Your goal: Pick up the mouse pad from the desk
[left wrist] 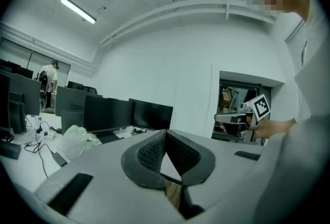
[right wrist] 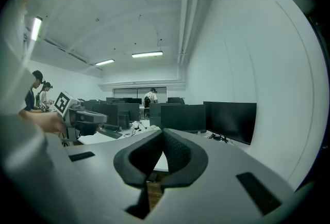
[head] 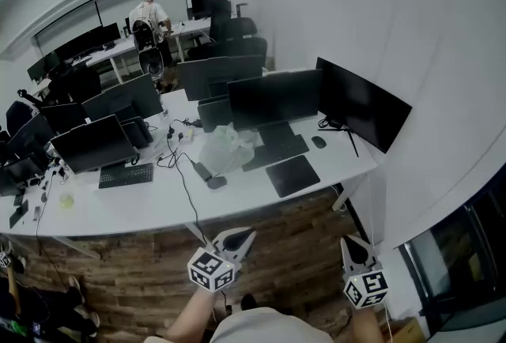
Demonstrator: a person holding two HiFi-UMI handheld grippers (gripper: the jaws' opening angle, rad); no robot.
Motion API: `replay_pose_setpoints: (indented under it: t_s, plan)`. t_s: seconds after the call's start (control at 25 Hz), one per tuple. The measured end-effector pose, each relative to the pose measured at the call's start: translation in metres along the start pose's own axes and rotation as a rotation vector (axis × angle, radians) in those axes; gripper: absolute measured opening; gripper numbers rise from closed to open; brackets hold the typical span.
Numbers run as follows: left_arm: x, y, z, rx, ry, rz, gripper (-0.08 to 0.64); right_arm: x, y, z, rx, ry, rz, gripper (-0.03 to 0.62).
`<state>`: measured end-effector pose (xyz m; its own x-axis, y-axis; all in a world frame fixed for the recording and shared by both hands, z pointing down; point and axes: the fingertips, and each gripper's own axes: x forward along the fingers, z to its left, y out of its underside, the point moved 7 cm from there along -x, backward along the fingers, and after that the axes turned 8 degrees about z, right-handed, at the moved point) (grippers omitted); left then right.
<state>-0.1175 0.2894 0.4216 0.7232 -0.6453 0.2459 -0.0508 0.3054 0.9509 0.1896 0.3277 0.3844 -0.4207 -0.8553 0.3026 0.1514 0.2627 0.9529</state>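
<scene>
The reach is not yet under way. The mouse pad [head: 292, 175] lies flat near the desk's [head: 142, 203] front edge, right of centre, well apart from both grippers. The left gripper [head: 242, 239] and right gripper [head: 351, 246] sit at the bottom of the frame, jaws together and empty. Next, one gripper likely needs to reach forward and open.

Open floor [head: 142, 262] lies before the desk [head: 142, 203]; the pad [head: 292, 175] sits at its bare front edge, hemmed behind by a keyboard [head: 277, 148] and monitors [head: 275, 99], with a bag [head: 225, 148] and cable [head: 187, 195] at left.
</scene>
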Motion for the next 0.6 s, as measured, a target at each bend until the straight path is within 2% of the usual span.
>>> replay_pose_setpoints:
  t_s: [0.12, 0.44, 0.6]
  plan:
    - [0.001, 0.0, 0.0, -0.001, -0.001, 0.004, 0.015, 0.002, 0.001, -0.002, 0.029, -0.006, 0.004, 0.012]
    - [0.002, 0.0, 0.007, -0.017, -0.017, 0.025, 0.015, 0.009, -0.002, 0.001, 0.012, 0.025, 0.005, 0.014]
    - [-0.001, 0.002, 0.011, -0.028, -0.008, 0.026, 0.015, 0.011, -0.004, 0.005, 0.015, 0.029, 0.001, 0.058]
